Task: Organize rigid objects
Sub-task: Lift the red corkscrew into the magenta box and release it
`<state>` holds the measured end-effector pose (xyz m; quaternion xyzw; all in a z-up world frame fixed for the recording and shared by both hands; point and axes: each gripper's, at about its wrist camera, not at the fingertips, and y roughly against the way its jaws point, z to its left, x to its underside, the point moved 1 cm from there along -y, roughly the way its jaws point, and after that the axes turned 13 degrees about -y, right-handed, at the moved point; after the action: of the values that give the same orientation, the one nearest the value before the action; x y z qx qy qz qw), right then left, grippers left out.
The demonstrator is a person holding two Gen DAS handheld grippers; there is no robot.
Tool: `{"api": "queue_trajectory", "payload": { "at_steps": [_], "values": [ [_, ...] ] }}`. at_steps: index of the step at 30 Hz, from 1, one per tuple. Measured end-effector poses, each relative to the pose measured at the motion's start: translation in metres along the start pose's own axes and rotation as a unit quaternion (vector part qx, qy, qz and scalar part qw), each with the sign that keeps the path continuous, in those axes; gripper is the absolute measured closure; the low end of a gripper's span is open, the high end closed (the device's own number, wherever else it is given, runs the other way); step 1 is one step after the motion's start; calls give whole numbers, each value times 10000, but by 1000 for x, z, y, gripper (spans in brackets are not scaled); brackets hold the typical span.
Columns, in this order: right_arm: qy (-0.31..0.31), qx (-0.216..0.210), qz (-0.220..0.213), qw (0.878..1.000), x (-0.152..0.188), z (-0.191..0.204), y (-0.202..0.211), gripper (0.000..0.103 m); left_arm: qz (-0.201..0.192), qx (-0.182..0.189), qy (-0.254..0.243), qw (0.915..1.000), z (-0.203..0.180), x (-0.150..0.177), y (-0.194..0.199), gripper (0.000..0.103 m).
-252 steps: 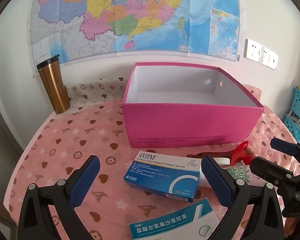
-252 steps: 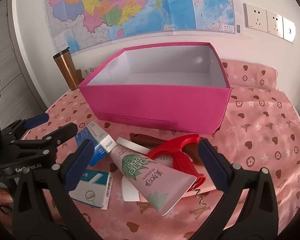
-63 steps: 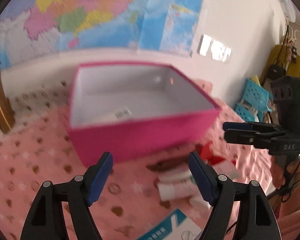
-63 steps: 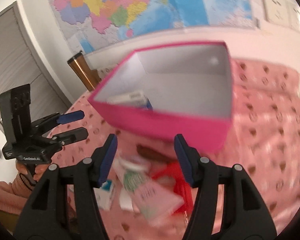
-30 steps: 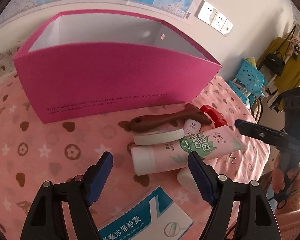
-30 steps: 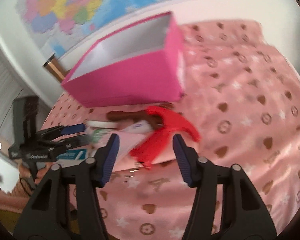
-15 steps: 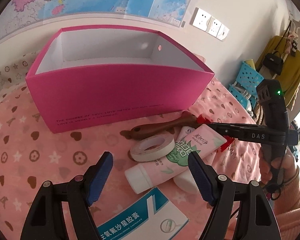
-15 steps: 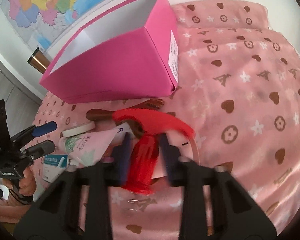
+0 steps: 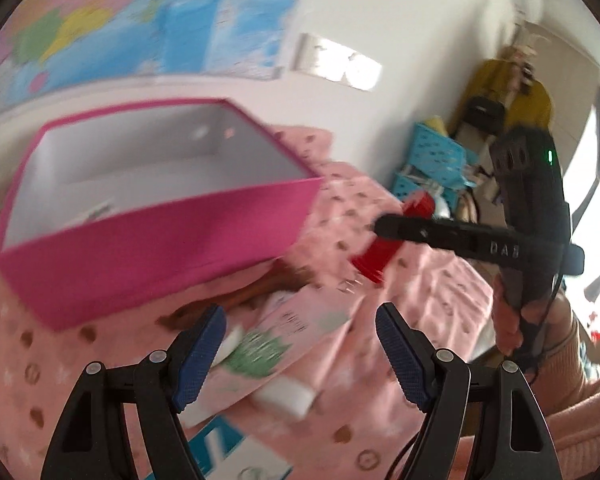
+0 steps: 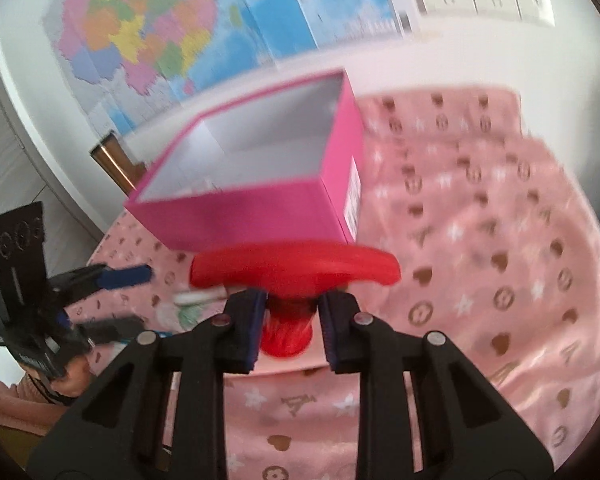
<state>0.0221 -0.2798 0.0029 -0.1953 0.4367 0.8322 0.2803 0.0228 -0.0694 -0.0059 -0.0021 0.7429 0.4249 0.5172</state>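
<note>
My right gripper is shut on the red corkscrew, gripping its barrel under the curved handle and holding it above the cloth. From the left wrist view the corkscrew hangs right of the pink box. A medicine box lies inside the pink box. My left gripper is open with nothing between its pads. Beneath it lie a pink tube, white tape and a brown-handled tool. A blue-and-white medicine box lies at the near edge.
A copper tumbler stands behind the pink box by the wall with the map. Blue baskets sit beyond the table on the right. A hand in a pink sleeve holds the right gripper. The pink patterned cloth covers the table.
The right gripper closed on the red corkscrew and lifted it off the cloth. The left gripper rose and rolled, still open; both views are now blurred.
</note>
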Motion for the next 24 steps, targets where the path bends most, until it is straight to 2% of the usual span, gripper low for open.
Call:
{"api": "queue_trajectory", "payload": {
  "at_steps": [4, 8, 17, 24],
  "values": [
    [265, -191, -203, 9993, -18, 21, 12, 76, -96, 170, -251, 9995, -10, -20, -8, 24],
    [489, -346, -209, 9980, -37, 41, 6, 76, -144, 143, -314, 9993, -9, -37, -17, 27],
    [755, -650, -82, 9950, -78, 67, -18, 76, -232, -185, -299, 9991, 14, -68, -24, 51],
    [751, -628, 80, 9952, -106, 73, -43, 76, -119, -399, -278, 9987, 38, -87, -35, 58]
  ]
}}
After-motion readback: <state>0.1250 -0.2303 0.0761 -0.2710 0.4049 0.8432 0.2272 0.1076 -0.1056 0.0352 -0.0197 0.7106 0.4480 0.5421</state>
